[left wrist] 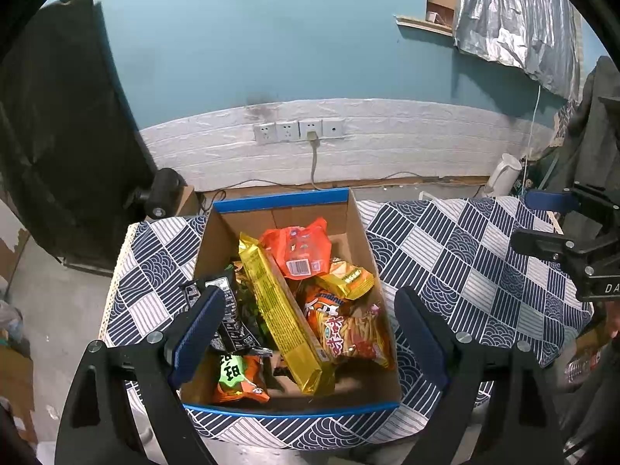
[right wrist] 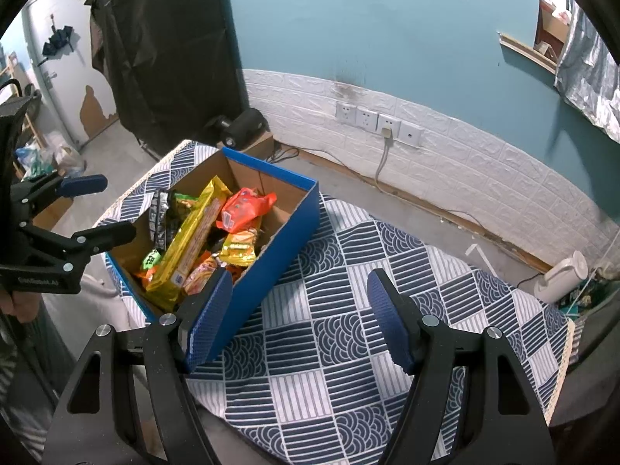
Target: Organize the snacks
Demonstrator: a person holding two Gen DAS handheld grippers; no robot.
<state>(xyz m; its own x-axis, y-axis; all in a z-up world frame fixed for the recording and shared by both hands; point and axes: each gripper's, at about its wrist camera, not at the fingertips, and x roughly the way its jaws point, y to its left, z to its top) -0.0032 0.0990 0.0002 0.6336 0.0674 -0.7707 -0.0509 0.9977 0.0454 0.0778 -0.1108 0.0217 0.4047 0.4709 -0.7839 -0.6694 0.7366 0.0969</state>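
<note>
The box [left wrist: 285, 199] of snacks sits at the left end of the desk [right wrist: 348, 348], directly below and ahead of the left claw [left wrist: 310, 329], whose jaws stand apart over it holding nothing; the right claw [right wrist: 298, 321], also apart and empty, hangs over bare cloth right of the box. The long yellow pack [left wrist: 283, 310] runs lengthwise along the box, so the left claw is nearer. No label reads clearly; the packs show Chinese characters and a barcode.
</note>
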